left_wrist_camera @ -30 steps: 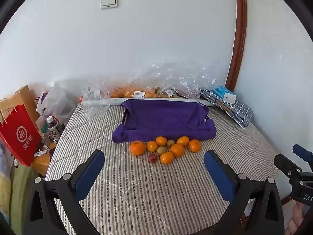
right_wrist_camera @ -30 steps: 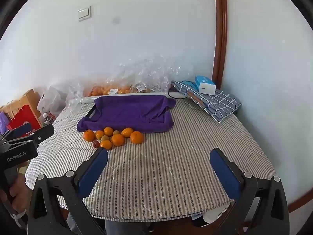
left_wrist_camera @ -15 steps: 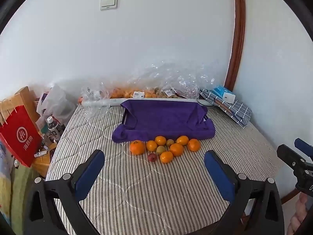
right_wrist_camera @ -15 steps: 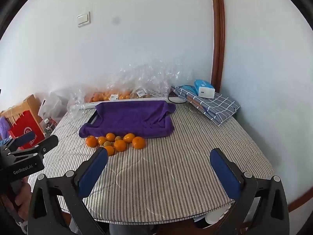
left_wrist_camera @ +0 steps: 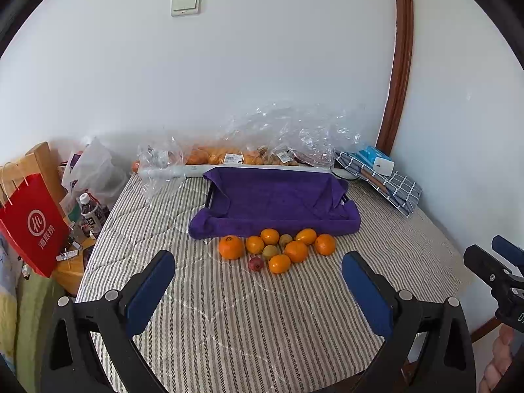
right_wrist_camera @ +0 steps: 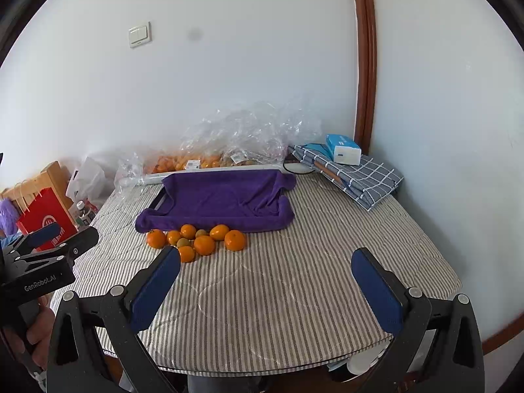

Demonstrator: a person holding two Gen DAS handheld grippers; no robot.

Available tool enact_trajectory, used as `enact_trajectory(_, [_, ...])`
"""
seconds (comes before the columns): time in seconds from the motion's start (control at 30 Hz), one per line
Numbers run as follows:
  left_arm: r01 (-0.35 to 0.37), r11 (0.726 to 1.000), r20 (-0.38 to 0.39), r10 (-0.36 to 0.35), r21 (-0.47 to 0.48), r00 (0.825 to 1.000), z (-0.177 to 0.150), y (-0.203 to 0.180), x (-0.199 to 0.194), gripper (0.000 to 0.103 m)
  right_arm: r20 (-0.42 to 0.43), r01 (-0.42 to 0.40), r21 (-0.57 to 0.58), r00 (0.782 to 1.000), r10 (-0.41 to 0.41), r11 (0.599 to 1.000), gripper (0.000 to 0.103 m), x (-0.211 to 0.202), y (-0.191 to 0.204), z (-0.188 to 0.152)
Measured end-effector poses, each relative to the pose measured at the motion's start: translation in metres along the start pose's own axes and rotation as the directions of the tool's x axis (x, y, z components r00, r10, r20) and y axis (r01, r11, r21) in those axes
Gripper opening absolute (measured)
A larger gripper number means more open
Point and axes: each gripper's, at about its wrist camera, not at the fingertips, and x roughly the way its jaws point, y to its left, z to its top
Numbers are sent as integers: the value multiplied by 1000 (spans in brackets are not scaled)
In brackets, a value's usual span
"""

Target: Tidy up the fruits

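Far off to the left of the left tongs (left_wrist_camera: 258, 281), beside the tabletop (left_wrist_camera: 262, 321), a red paper bag (left_wrist_camera: 32, 226) leans against a wooden chair (left_wrist_camera: 39, 160), with a bottle (left_wrist_camera: 90, 209) near it. The left tongs hang wide apart over the near part of the striped cloth, gripping nothing. Straight ahead of them, between their two blue pads in the left wrist view, lies the cluster of fruits (left_wrist_camera: 278, 249): several oranges touching or just beside one another, two small greenish-brown fruits among them and a small dark red one (left_wrist_camera: 256, 264) at the near edge. Just beyond the cluster sits a tray draped in a purple towel (left_wrist_camera: 278, 199), with nothing in it. Behind the tray, against the wall, are crumpled clear plastic bags (left_wrist_camera: 294, 134) holding more orange fruit.

The right tongs (right_wrist_camera: 265, 281) are likewise spread wide and hold nothing, over the near edge of the tabletop; the fruits lie ahead and to their left, just past the left pad. Farther ahead and to the right, near the corner, a folded checked cloth (right_wrist_camera: 363, 177) carries a blue and white tissue pack (right_wrist_camera: 342, 149).
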Motion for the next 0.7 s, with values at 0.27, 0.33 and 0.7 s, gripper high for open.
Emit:
enact_trajectory(0.27, [3,1000,2,-3,7,1000,-2,-1,-1,103,1,-6,-5,1000,6,1000,103,2,3,-7])
enact_trajectory(0.33, [0,1000,3,0,10,1000,-2,-1,-1,103,3,1,-13,1000,-1,1000,103,3,5,-8])
enact_trajectory(0.7, [2,1000,4,-2,-1,1000,-2,2,-2,103,6,-11,-10,1000,11,1000,103,2,6,-8])
